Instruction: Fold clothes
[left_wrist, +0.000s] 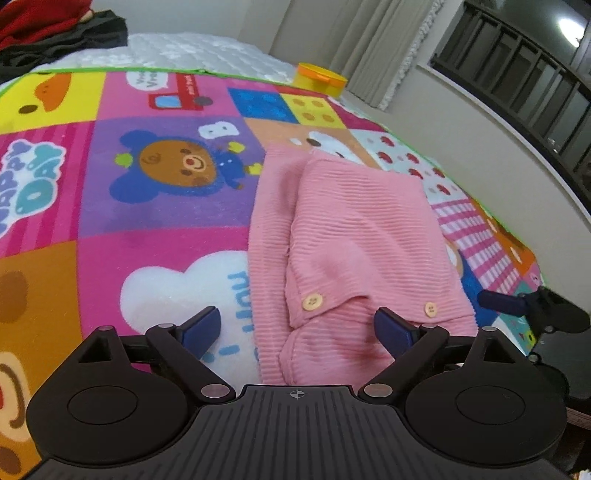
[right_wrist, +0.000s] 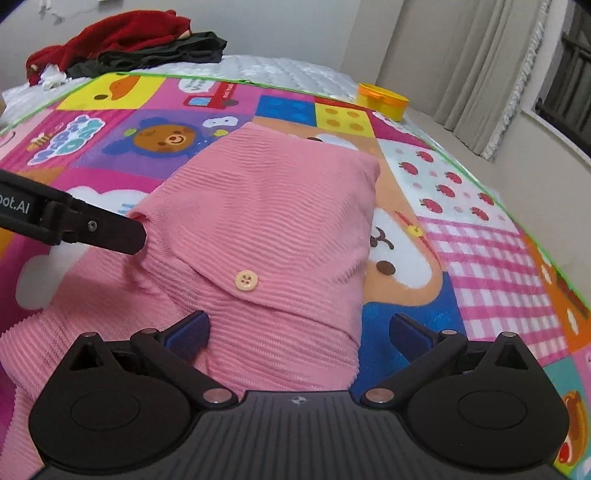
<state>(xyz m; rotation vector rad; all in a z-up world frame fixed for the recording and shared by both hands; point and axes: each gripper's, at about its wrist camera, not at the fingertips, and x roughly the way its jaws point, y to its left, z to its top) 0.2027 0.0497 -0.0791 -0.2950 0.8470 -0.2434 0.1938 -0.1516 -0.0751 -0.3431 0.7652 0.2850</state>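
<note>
Pink ribbed garment (left_wrist: 354, 236) folded on the patchwork play mat (left_wrist: 159, 214), well inside the mat's green edge. Left gripper (left_wrist: 297, 323) spread wide over the garment's near hem, holding nothing. Right gripper (right_wrist: 297, 332) likewise agape over its right border. Bare mat left of the garment; yellow tub (right_wrist: 382, 99) beyond it.

The pink ribbed garment (left_wrist: 354, 236) lies on the colourful play mat (left_wrist: 155, 206), partly folded over itself. It has two pale buttons (left_wrist: 313, 301) near the front edge of its upper layer, and this layer is slightly rumpled.
</note>
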